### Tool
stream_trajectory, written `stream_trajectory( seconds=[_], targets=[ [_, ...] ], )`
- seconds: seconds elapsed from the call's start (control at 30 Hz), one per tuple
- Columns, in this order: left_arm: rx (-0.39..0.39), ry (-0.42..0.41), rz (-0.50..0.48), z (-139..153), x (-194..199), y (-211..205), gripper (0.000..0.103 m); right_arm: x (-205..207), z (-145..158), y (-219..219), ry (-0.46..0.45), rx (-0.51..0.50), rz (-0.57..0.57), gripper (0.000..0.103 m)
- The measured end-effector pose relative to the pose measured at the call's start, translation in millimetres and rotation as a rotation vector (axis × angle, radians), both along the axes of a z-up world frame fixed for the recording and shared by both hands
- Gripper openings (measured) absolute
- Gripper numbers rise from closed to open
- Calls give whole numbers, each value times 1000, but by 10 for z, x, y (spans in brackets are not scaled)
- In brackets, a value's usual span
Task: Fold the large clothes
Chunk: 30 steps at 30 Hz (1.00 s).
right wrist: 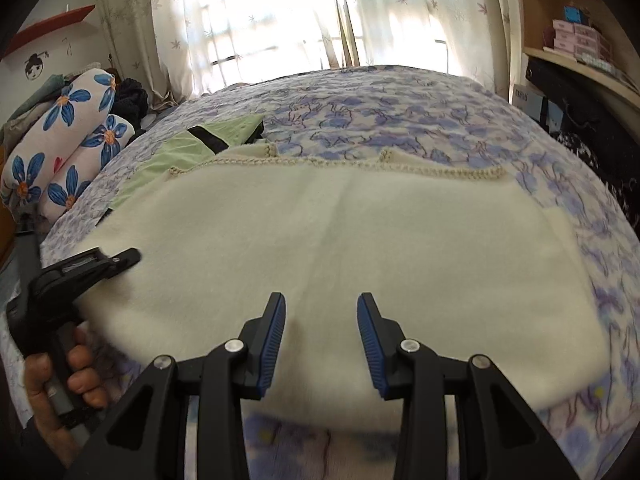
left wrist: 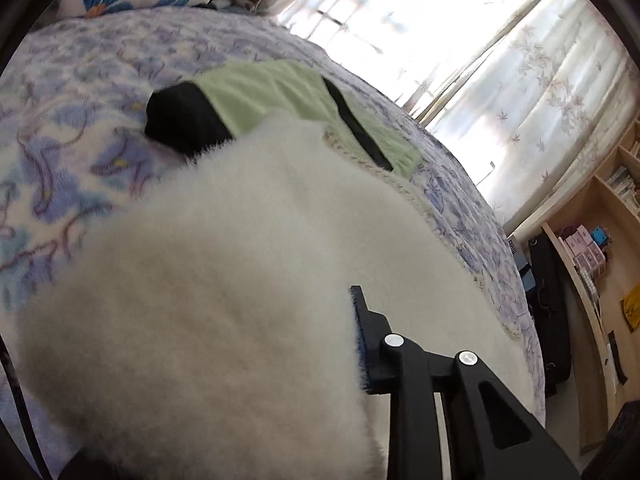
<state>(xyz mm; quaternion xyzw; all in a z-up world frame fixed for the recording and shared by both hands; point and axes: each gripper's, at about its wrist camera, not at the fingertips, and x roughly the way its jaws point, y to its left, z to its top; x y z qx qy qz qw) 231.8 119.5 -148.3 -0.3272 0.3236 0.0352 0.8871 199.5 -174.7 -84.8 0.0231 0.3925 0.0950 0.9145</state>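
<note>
The right gripper (right wrist: 321, 340) gapes over the white garment's (right wrist: 340, 248) near edge on the bed (right wrist: 400, 108). The left gripper (right wrist: 116, 258) pinches its left edge. Behind lie green clothes (right wrist: 188, 148) and pillows (right wrist: 60, 152).

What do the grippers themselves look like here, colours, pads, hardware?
Both are matte black plastic. The right gripper has two angular fingers with blue ribbed pads, silver screw heads at the pivots and cut-out linkage arms. The left gripper shows the same black finger, blue pad edge and two silver screws. A bare hand wraps its grey-and-black handle; no sleeve visible.
</note>
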Motion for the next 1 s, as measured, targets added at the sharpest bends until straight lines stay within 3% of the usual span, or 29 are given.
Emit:
stream_trajectory(
  seconds=[0.17,0.23,0.37,0.53,0.67,0.73,0.9,1.0],
  targets=[
    [153,-130,-53,683,-101,-321,20,214,-42,132,-12,-34,26,32],
    [221,-180,-94,959,-191,-472,20,255,-151,168,23,-50,42,31],
    [330,-215,-179,1308,-190,-896,20,217,-325,150,56,-16,42,31],
    [410,-241,-257,1601,-79,-1418,20,146,-370,1,96,87,22,31],
    [484,-278,-322,1795,-37,-1905,20,-3,-295,-393,174,263,-8,32],
    [514,-301,-364,1852,-18,-2199,20,-166,-228,-709,171,319,-85,32],
    [541,-323,-503,1762,13,-3050,20,-649,27,-1582,81,309,-305,32],
    [573,-312,-611,1401,43,-3576,20,-874,113,-2004,48,286,-403,32]
  ],
)
